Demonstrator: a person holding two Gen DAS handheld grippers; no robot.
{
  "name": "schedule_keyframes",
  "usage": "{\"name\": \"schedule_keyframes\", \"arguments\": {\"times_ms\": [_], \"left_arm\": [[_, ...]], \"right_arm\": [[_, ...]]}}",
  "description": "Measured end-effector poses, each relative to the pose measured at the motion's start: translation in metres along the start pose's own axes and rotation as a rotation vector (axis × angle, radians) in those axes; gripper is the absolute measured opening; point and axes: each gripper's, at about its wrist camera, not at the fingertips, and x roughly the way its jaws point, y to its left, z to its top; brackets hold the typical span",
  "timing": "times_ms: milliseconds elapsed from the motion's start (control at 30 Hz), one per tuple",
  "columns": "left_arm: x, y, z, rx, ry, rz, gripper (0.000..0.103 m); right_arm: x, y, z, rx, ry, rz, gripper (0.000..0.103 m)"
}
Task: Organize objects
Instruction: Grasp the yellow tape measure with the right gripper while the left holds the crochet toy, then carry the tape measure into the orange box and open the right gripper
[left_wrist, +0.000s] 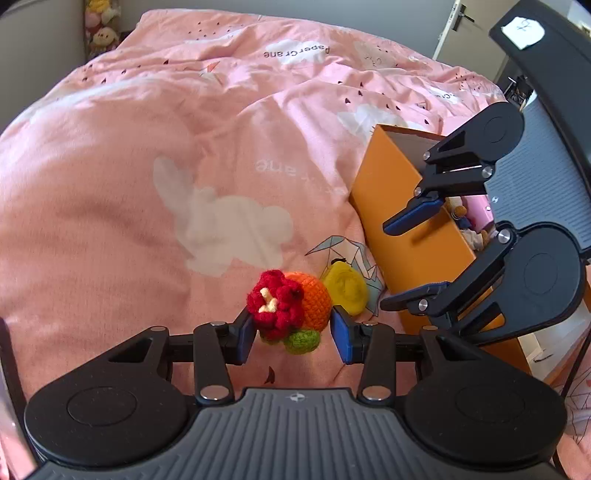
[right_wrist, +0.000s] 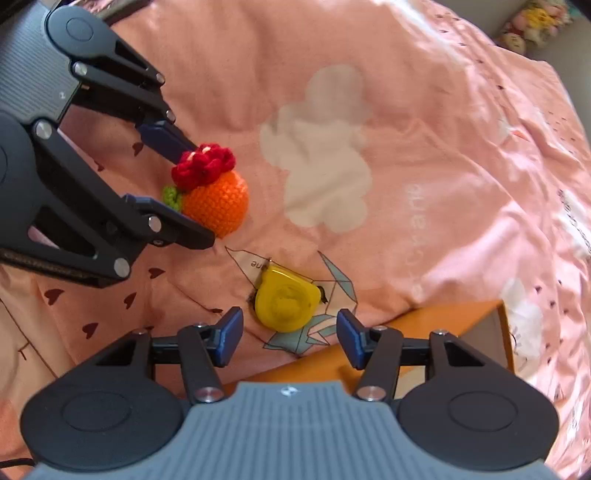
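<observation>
Left gripper (left_wrist: 291, 334) straddles the crocheted orange toy (left_wrist: 291, 308), which sits on the pink duvet (left_wrist: 147, 184). Fingers are spread to either side of it; one pad may brush the red flower, but there is no firm clamp as far as the views show.

Right gripper (right_wrist: 290, 338) is released and empty, above the near edge of the orange box (left_wrist: 388, 206), facing the yellow toy (right_wrist: 286, 304), which lies on the duvet just beside the box.

Box interior is partly hidden; a few small items seem to be in it already.

Progress estimate: partway. Two toys remain outside the box, neither lifted yet.
</observation>
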Motion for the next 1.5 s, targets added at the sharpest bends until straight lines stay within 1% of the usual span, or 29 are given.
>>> {"name": "schedule_keyframes", "arguments": {"times_ms": [100, 167, 233, 400, 467, 533, 633, 700, 800, 933, 1000, 1100, 1233, 1300, 1333, 1400, 1433, 1500], "left_arm": [[0.005, 0.004, -0.001, -0.020, 0.014, -0.011, 0.049], [0.009, 0.007, -0.002, -0.030, 0.027, -0.007, 0.049], [0.012, 0.008, -0.003, -0.041, 0.038, -0.004, 0.049], [0.016, 0.014, -0.004, -0.067, 0.057, -0.010, 0.049], [0.017, 0.016, -0.005, -0.071, 0.065, -0.012, 0.049], [0.019, 0.016, -0.006, -0.070, 0.073, -0.013, 0.049], [0.020, 0.016, -0.006, -0.071, 0.078, -0.016, 0.049], [0.019, 0.017, -0.007, -0.073, 0.080, -0.017, 0.049], [0.018, 0.016, -0.008, -0.071, 0.081, -0.016, 0.049], [0.015, 0.014, -0.009, -0.066, 0.079, -0.011, 0.049], [0.012, 0.012, -0.010, -0.062, 0.071, -0.006, 0.049], [0.006, 0.009, -0.011, -0.055, 0.052, 0.002, 0.049], [-0.007, 0.004, -0.010, -0.048, 0.013, 0.007, 0.049], [-0.013, 0.002, -0.009, -0.049, -0.006, -0.005, 0.049], [-0.017, 0.000, -0.006, -0.051, -0.016, -0.016, 0.049], [-0.022, -0.004, -0.001, -0.049, -0.035, -0.034, 0.049], [-0.025, -0.008, 0.001, -0.044, -0.048, -0.041, 0.049], [-0.032, -0.016, 0.004, -0.028, -0.075, -0.056, 0.049]], "right_arm": [[0.013, -0.002, 0.008, -0.055, 0.036, 0.061, 0.058], [0.024, -0.003, 0.014, -0.062, 0.083, 0.077, 0.058], [0.038, -0.009, 0.022, 0.005, 0.146, 0.095, 0.058], [0.062, -0.032, 0.030, 0.221, 0.223, 0.189, 0.058], [0.068, -0.039, 0.030, 0.285, 0.243, 0.220, 0.058], [0.075, -0.043, 0.030, 0.335, 0.261, 0.222, 0.058], [0.082, -0.047, 0.029, 0.377, 0.276, 0.207, 0.058], [0.086, -0.050, 0.028, 0.418, 0.285, 0.222, 0.057], [0.086, -0.050, 0.028, 0.446, 0.277, 0.221, 0.055], [0.076, -0.041, 0.026, 0.424, 0.243, 0.207, 0.055], [0.064, -0.035, 0.025, 0.409, 0.211, 0.203, 0.055], [0.039, -0.030, 0.023, 0.391, 0.150, 0.189, 0.055], [-0.004, -0.020, 0.018, 0.345, 0.069, 0.157, 0.054], [-0.027, -0.012, 0.012, 0.318, 0.031, 0.137, 0.054], [-0.039, -0.018, 0.008, 0.302, 0.012, 0.123, 0.055], [-0.059, -0.012, -0.001, 0.273, -0.015, 0.097, 0.055], [-0.067, -0.019, -0.010, 0.256, -0.028, 0.083, 0.055], [-0.083, -0.020, -0.018, 0.232, -0.040, 0.059, 0.055]]}}
